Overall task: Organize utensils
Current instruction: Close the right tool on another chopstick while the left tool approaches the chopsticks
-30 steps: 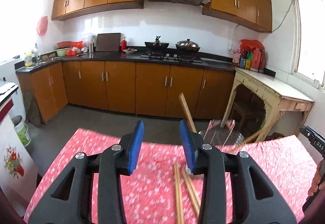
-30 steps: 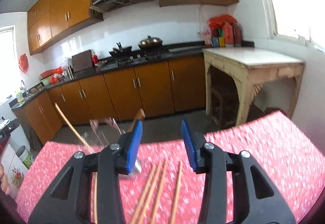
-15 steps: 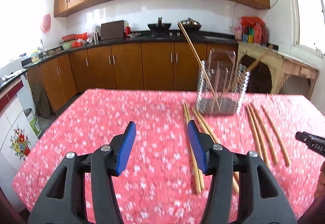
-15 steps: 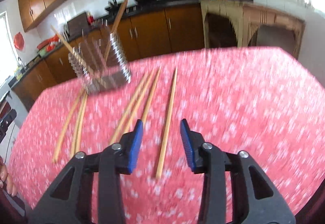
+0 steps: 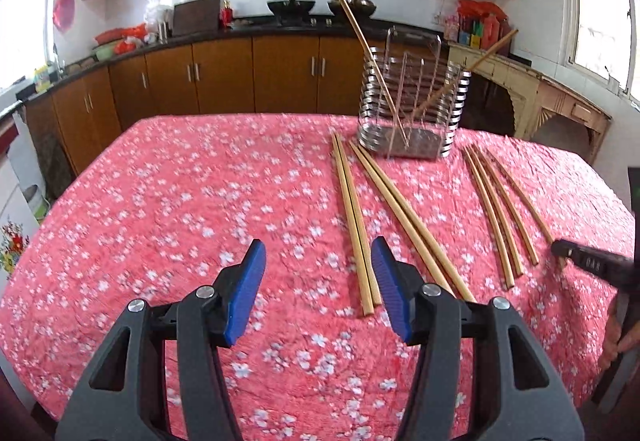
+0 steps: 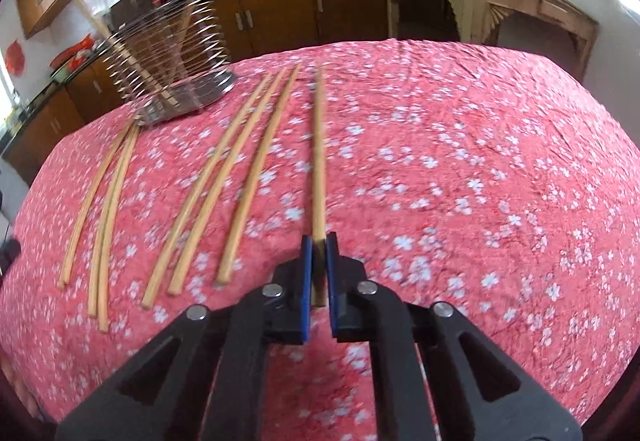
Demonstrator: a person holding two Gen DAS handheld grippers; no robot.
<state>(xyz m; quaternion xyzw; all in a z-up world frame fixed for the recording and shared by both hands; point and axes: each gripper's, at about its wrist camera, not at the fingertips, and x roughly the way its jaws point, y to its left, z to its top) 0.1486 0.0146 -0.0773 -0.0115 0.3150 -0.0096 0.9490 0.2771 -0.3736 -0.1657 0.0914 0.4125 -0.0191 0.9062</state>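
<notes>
Right gripper (image 6: 319,241): blue pads clenched on the near end of one chopstick (image 6: 318,161); the stick runs straight ahead from the pads over the tablecloth (image 6: 480,161). The gripped end is partly hidden between the pads.
Loose chopsticks, right view: three (image 6: 236,177) lie just left of the held stick; two more (image 6: 108,201) further left, their far tips by the holder.
Holder (image 6: 176,53): wire rack ahead and to the left, blurred; two sticks stand slanted in it, the taller one cut off by the top edge.
Left gripper (image 5: 318,281): released, pads wide apart, nothing between them.
Nearest pair (image 5: 354,221): just ahead, beside the right pad; a second pair (image 5: 408,225) passes behind that pad, ends hidden.
Right edge, left view: the other gripper's black tip, mostly cut off.
</notes>
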